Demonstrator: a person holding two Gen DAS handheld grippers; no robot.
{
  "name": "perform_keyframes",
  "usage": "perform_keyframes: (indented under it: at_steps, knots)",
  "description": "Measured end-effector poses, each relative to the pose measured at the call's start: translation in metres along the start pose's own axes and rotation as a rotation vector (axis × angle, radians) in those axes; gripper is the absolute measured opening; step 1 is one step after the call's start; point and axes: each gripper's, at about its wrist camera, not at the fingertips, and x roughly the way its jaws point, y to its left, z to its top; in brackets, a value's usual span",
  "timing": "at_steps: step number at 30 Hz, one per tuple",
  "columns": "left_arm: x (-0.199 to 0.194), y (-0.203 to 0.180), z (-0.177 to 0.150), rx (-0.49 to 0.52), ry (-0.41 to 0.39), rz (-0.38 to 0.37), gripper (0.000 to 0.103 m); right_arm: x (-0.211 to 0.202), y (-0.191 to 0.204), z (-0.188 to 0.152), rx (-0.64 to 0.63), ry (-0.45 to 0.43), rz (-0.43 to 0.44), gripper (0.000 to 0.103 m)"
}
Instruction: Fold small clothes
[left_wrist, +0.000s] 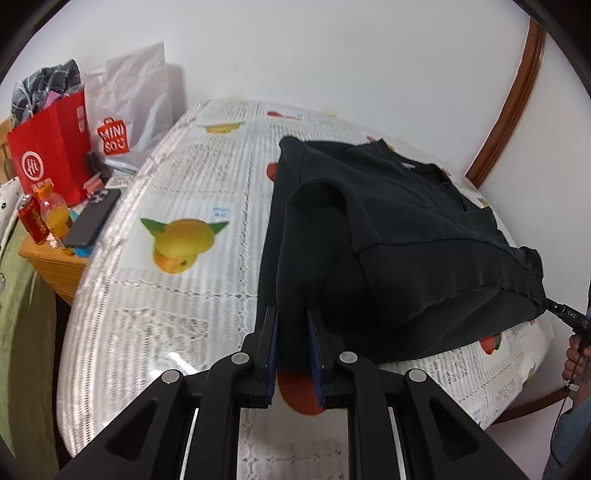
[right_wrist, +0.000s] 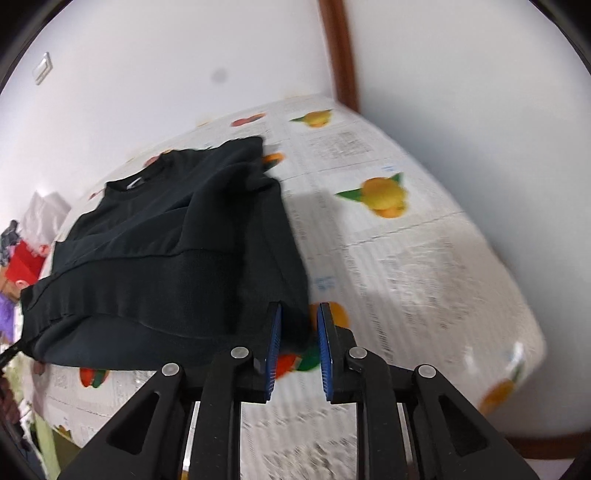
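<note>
A black sweatshirt (left_wrist: 388, 236) lies on a table with a fruit-print white cloth (left_wrist: 177, 184), its sleeves folded in and its hem lifted toward me. My left gripper (left_wrist: 293, 321) is shut on the near left hem corner. In the right wrist view the same sweatshirt (right_wrist: 166, 258) fills the left half, collar at the far end. My right gripper (right_wrist: 299, 317) holds the near right hem corner between its blue pads (right_wrist: 275, 332), lifted off the table. The other gripper's tip (left_wrist: 565, 315) shows at the hem's far end.
Left of the table stand a red paper bag (left_wrist: 51, 147), a white Miniso bag (left_wrist: 122, 110), a dark phone (left_wrist: 92, 218), a red can (left_wrist: 31, 218) and an orange drink bottle (left_wrist: 55, 214) on a wooden stand. A white wall and a brown door frame (left_wrist: 513, 96) lie behind.
</note>
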Motion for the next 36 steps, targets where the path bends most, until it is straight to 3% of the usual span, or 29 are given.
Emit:
perform_keyframes:
  at_steps: [3, 5, 6, 8, 14, 28, 30, 34, 36]
  knots:
    - [-0.014, -0.004, 0.000, 0.007, -0.039, -0.015, 0.022, -0.015, 0.009, 0.004, -0.024, -0.047, 0.017, 0.022]
    - [-0.021, -0.010, 0.001, 0.024, -0.057, -0.055, 0.033, -0.023, 0.021, 0.007, -0.052, -0.066, 0.048, 0.028]
    - [-0.022, -0.016, 0.001, 0.043, -0.060, -0.078, 0.034, -0.024, 0.028, 0.009, -0.065, -0.072, 0.059, 0.036]
    - [-0.022, -0.027, 0.000, 0.068, -0.060, -0.099, 0.034, -0.023, 0.042, 0.011, -0.093, -0.085, 0.085, 0.040]
    - [-0.002, -0.044, 0.005, 0.064, -0.016, -0.130, 0.034, 0.001, 0.068, 0.011, -0.130, -0.053, 0.098, 0.041]
    - [0.043, -0.051, 0.030, 0.028, 0.065, -0.143, 0.034, 0.048, 0.064, 0.024, -0.045, -0.038, 0.116, 0.043]
    - [0.043, -0.055, 0.031, 0.042, 0.057, -0.124, 0.033, 0.050, 0.064, 0.025, -0.044, -0.043, 0.114, 0.037]
    - [0.035, -0.060, 0.030, 0.060, 0.022, -0.098, 0.008, 0.040, 0.070, 0.027, -0.088, -0.077, 0.122, 0.012]
    - [0.025, -0.059, 0.032, 0.055, -0.009, -0.112, 0.007, 0.032, 0.072, 0.030, -0.095, -0.098, 0.129, 0.008]
